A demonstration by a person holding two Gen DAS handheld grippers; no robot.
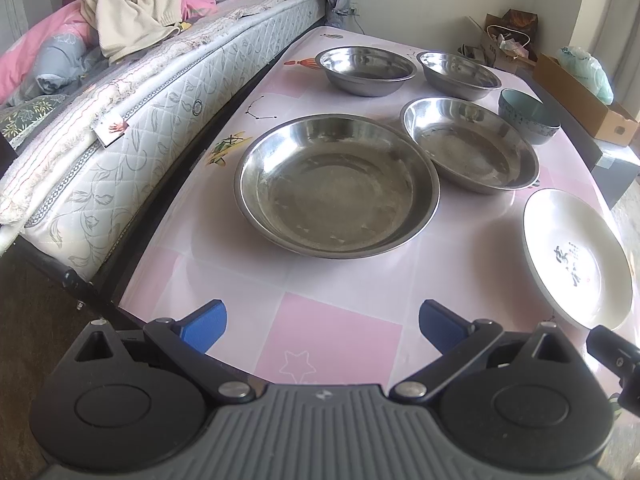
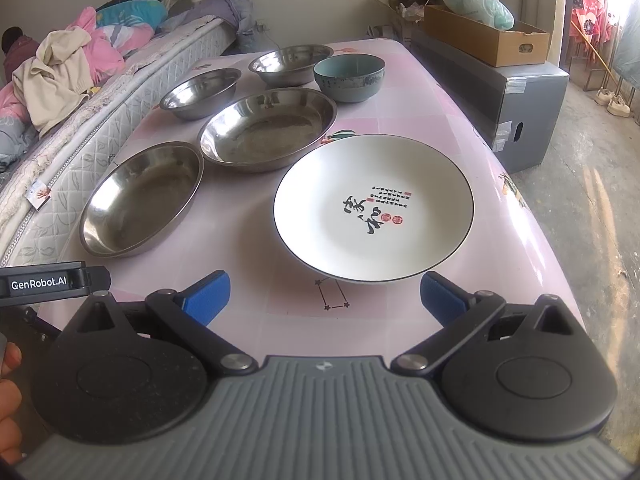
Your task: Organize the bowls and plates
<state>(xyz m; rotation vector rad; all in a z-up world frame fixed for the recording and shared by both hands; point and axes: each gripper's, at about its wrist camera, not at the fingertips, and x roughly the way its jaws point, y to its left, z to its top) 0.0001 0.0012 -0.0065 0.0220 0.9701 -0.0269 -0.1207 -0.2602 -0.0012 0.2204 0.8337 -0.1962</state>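
Observation:
On the pink table (image 1: 332,340) lie two wide steel plates, a near one (image 1: 338,184) (image 2: 142,198) and a farther one (image 1: 470,144) (image 2: 268,128). Behind them stand two steel bowls (image 1: 368,68) (image 1: 458,74) and a teal ceramic bowl (image 1: 528,116) (image 2: 349,76). A white plate with black calligraphy (image 2: 374,208) (image 1: 576,256) lies at the right. My left gripper (image 1: 322,326) is open and empty, just short of the near steel plate. My right gripper (image 2: 325,298) is open and empty, in front of the white plate's near rim.
A bed with a quilted mattress (image 1: 132,120) and heaped clothes runs along the table's left edge. A grey box (image 2: 520,92) with a cardboard tray and a plastic bag stands past the right edge. The table's near edge is just under both grippers.

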